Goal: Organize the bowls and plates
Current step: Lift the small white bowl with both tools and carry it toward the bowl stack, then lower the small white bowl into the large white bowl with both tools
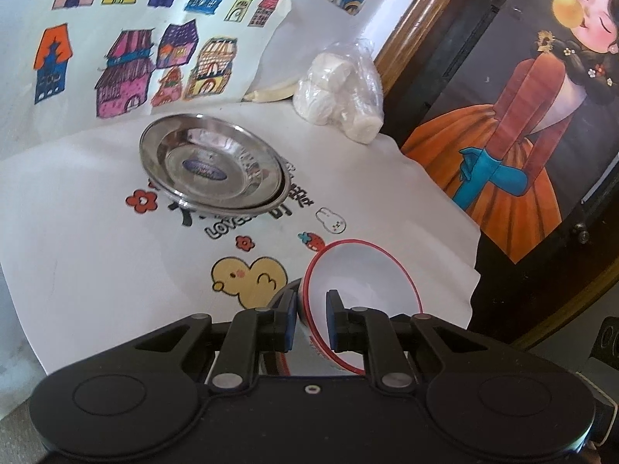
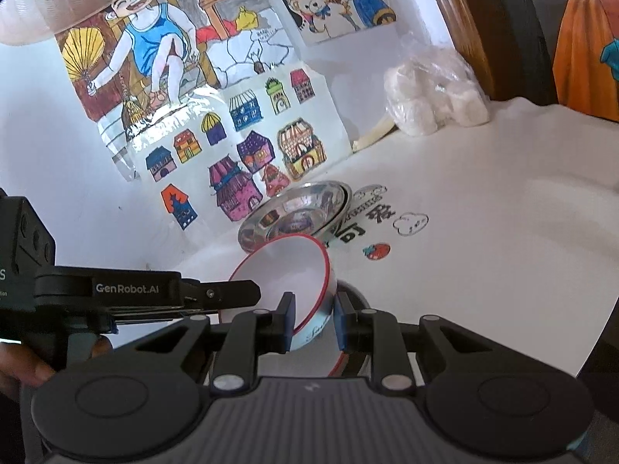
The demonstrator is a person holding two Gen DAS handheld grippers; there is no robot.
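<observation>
On the near part of the table, a red-rimmed white bowl [image 1: 361, 294] was pinched by both tools at once: the left gripper [image 1: 312, 319] had its pads closed on the wall at the bowl's left rim, one pad inside and one outside, and the right gripper [image 2: 312, 319] clamped the right-hand rim the same way, so the bowl hung tilted between them, probably shared to keep it steady. A second red rim [image 1: 280, 359] showed beneath it, so it was likely being set into, or lifted from, another bowl; which, I cannot tell. Farther back and left, stacked steel plates [image 1: 212, 164] sat nested, seemingly already sorted. To the far right lay a plastic bag of white lumps [image 1: 340, 96]. A white printed cloth [image 1: 96, 263] covered the table, with coloured drawings [image 1: 135, 58] taped to the wall behind and a framed painting [image 1: 522, 123] at right.
</observation>
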